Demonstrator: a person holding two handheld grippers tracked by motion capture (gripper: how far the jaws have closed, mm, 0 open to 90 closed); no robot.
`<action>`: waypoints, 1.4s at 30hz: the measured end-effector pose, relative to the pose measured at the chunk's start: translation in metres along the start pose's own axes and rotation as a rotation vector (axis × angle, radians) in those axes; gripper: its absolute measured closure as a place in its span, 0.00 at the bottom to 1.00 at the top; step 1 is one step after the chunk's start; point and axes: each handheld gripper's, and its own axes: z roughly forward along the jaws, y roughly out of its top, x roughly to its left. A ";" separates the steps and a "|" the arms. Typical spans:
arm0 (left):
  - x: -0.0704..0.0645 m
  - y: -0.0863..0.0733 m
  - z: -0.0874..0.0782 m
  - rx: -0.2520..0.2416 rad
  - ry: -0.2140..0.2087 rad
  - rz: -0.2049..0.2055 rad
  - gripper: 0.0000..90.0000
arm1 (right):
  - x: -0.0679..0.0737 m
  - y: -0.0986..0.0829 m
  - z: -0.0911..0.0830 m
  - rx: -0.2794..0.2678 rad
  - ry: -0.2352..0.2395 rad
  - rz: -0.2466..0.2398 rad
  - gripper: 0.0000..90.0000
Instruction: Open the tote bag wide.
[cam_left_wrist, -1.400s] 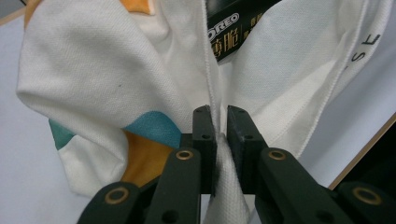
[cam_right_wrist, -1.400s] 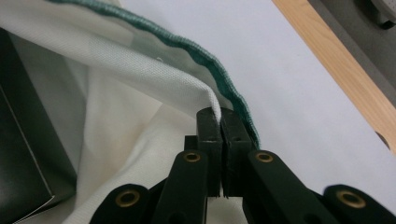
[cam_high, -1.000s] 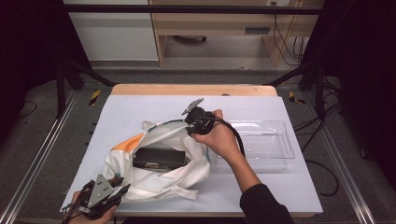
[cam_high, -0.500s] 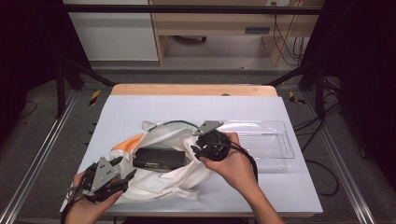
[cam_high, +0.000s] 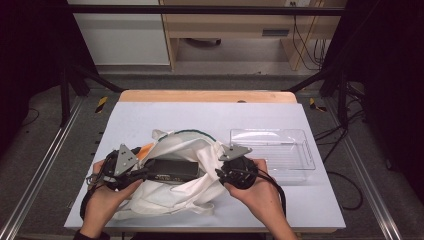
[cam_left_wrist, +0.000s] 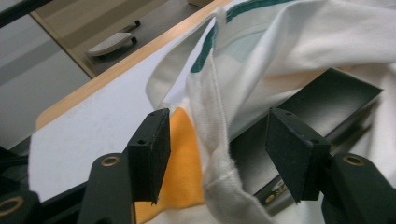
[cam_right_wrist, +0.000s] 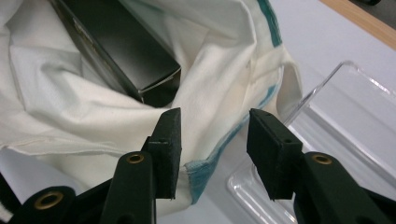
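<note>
Centre of the high view: a soft, creased white cloth bag with green-trimmed rim and an orange patch lies on the pale table, a flat, rigid black box inside its mouth; left gripper, jaws spread, straddles a folded fuzzy hem at lower centre of its view; right gripper, jaws likewise apart, brackets the teal-stitched edge; a clear ribbed plastic tray sits at centre right, just beside the bag.
</note>
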 end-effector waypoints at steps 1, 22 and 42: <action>0.001 -0.001 0.000 0.007 -0.005 0.000 0.48 | 0.002 -0.005 -0.002 -0.010 0.002 0.014 0.62; 0.011 -0.025 -0.001 0.053 0.001 -0.071 0.82 | 0.008 -0.068 0.020 -0.015 0.077 0.160 0.62; 0.029 -0.027 -0.029 0.028 0.062 -0.077 0.90 | 0.016 -0.069 0.023 0.019 0.013 0.071 0.80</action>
